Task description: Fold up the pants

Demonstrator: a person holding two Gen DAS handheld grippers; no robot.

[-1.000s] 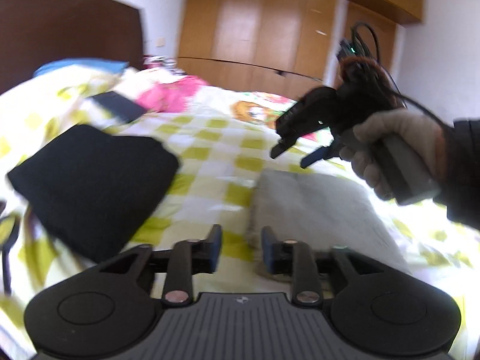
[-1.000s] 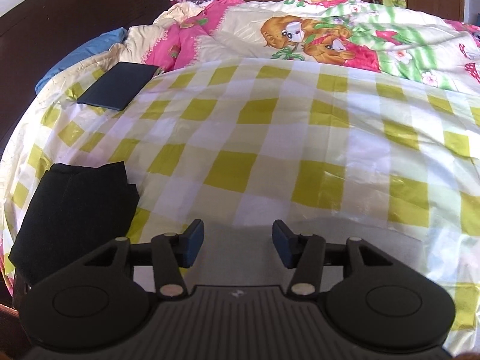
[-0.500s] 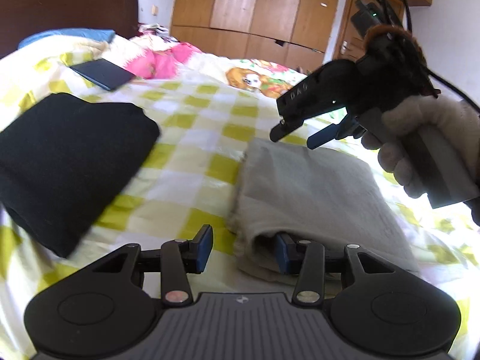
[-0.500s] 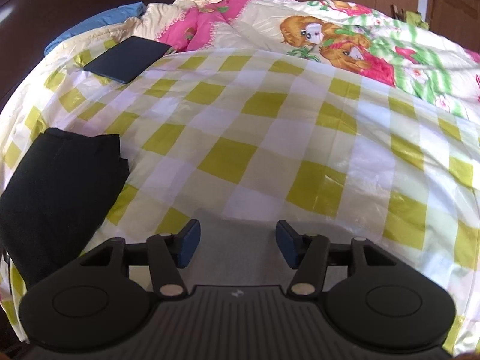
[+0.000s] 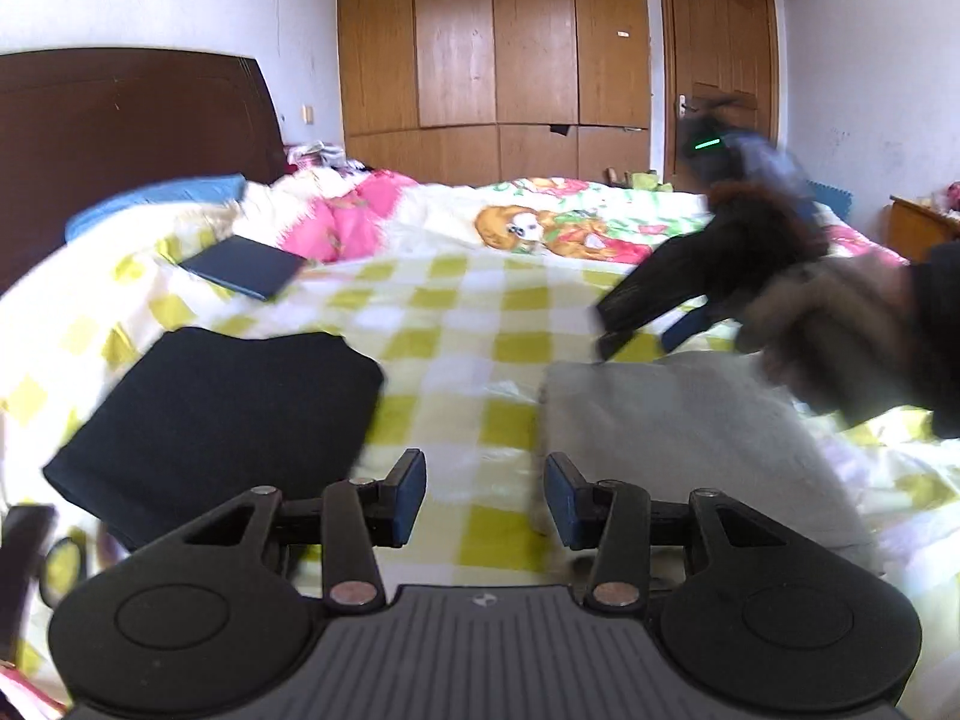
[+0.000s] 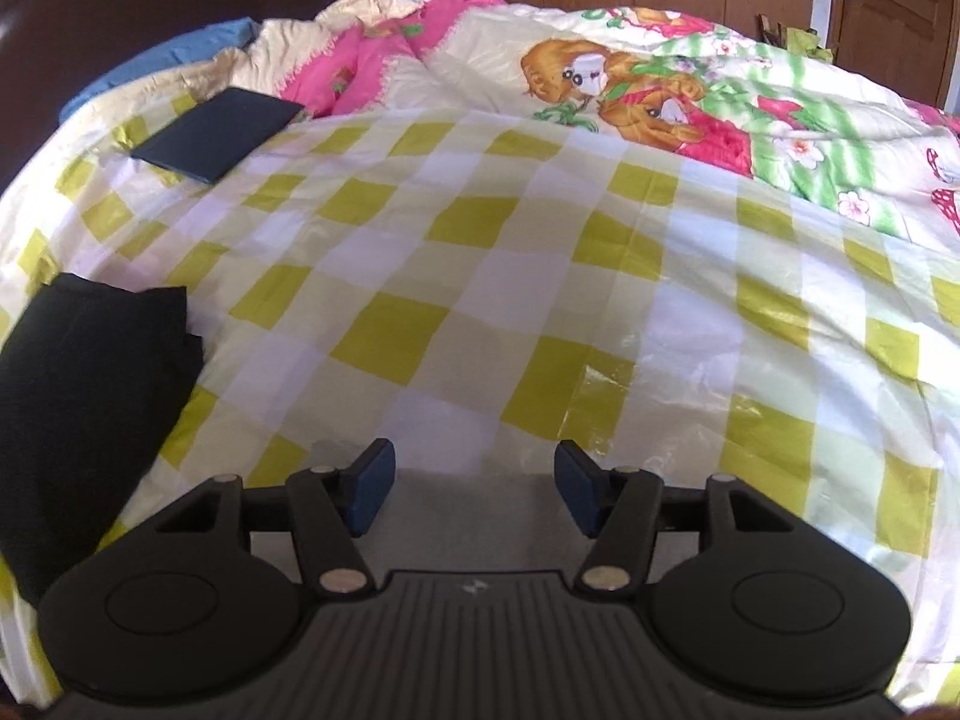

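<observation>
Folded grey pants (image 5: 690, 438) lie on the checked bedspread at the right of the left wrist view. A strip of them (image 6: 468, 501) shows under my right gripper. My left gripper (image 5: 485, 495) is open and empty, just left of the pants' near left edge. My right gripper (image 6: 474, 489) is open and empty above the pants' far edge. It also shows, blurred, in the left wrist view (image 5: 645, 336). A folded black garment (image 5: 222, 414) lies to the left, also in the right wrist view (image 6: 84, 390).
The bed has a yellow-and-white checked cover (image 6: 480, 276) with a cartoon quilt (image 6: 660, 96) behind it. A dark flat book or tablet (image 5: 246, 267) lies near the pillows. A dark headboard (image 5: 120, 132) and wooden wardrobes (image 5: 492, 60) stand behind.
My left gripper has opened wider and drawn back off the grey pants' edge, with its view tilting up. My right gripper has opened slightly and moved along the pants' far edge.
</observation>
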